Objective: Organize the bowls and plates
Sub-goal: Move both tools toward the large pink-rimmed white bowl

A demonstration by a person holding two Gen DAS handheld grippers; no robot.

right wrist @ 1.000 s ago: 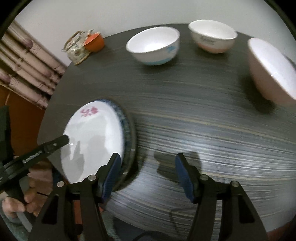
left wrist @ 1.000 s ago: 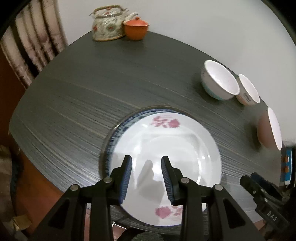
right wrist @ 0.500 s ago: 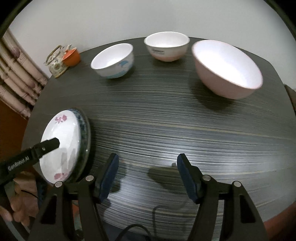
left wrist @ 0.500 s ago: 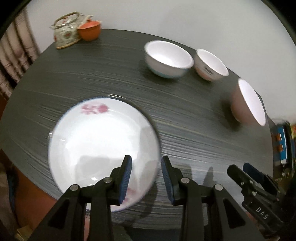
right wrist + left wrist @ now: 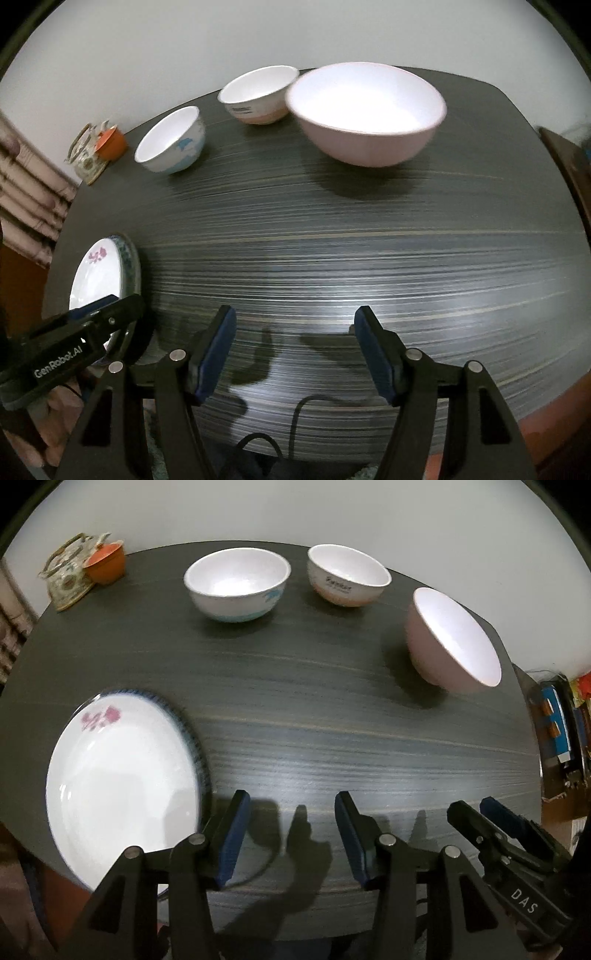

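Now both plates [image 5: 122, 786] sit stacked at the tabletop's [image 5: 332, 720] near-left edge, while three bowls [image 5: 236, 583] line the far edge, unstacked. Left hand-held gripper [image 5: 288, 834], jaws just widening, and right hand-held gripper [image 5: 291, 354] hover open, empty, likely bowl-bound.

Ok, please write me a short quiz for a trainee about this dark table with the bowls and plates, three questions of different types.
1. How many bowls stand on the dark wood-grain table?
2. True or false: the white plate with pink flowers lies on a blue-rimmed plate.
3. Which bowl is largest? A) the white bowl with blue print B) the white bowl with dark lettering C) the plain pink bowl

Key
1. Three.
2. True.
3. C. It also stands nearest the right gripper, whose jaws are open and empty, like those of the left gripper.
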